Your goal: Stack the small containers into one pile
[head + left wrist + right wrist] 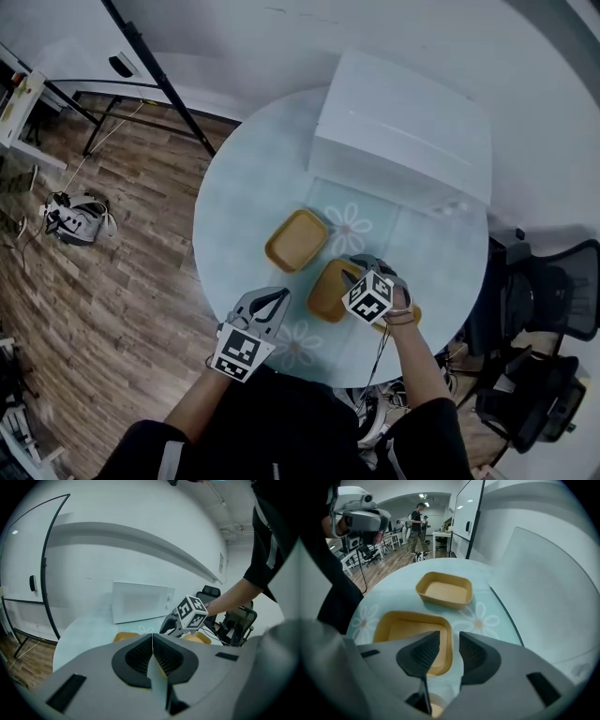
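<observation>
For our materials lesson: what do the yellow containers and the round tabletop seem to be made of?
Far container and near container: probably matte plastic, judging by the uniform mustard colour, thin rounded walls and lack of glare. Tabletop: likely frosted glass, being pale and smooth with printed daisies, though laminate is possible.

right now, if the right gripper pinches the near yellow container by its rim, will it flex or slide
The near container looks thin-walled and shallow, so it is probably light, with a rim that may flex when pinched. The table looks smooth and glossy, so a push would likely slide it rather than tip it.
</observation>
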Motion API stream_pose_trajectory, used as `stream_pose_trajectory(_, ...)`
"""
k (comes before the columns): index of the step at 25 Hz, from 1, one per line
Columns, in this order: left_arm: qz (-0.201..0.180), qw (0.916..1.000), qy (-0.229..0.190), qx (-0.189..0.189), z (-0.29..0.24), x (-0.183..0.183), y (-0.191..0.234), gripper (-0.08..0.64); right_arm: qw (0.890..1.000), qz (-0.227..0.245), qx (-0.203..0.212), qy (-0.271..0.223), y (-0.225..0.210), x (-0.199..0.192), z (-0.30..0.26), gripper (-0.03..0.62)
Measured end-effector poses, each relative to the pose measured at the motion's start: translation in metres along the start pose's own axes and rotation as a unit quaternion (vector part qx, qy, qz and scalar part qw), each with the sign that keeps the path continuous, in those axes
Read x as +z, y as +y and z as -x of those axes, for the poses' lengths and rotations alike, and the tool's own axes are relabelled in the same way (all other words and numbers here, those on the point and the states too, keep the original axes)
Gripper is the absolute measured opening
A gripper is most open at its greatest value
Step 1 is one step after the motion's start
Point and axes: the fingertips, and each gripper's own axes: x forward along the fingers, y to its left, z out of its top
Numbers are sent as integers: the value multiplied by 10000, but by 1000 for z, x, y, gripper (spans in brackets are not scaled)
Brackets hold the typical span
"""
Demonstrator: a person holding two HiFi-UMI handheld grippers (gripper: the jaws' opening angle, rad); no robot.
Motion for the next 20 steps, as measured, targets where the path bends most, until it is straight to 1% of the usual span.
stream_pose_trajectory(2, 20, 10000, 39, 4, -1, -3, 1, 14, 9998, 48, 147, 150, -2, -4, -9, 121)
stream_pose_trajectory(5, 56, 10000, 80, 15, -3, -7, 2, 14, 9988, -15, 357, 329, -5, -10, -21, 123)
stream_pose_trajectory(13, 51, 9999, 137, 5, -6, -10, 5, 14, 9950, -73, 781, 613, -6, -17, -42, 120)
stream_pose_trajectory(15, 53, 9999, 152, 3, -7, -11, 5, 14, 9943, -147, 840, 641, -7, -18, -43, 97)
stream_pose_trajectory(17, 65, 9998, 160, 11, -6, -12, 6, 14, 9937, -145, 888, 672, -6, -19, -43, 55)
stream_pose_trajectory(20, 70, 9998, 167, 20, -5, -13, 8, 14, 9925, -234, 1006, 650, -4, -18, -42, 42)
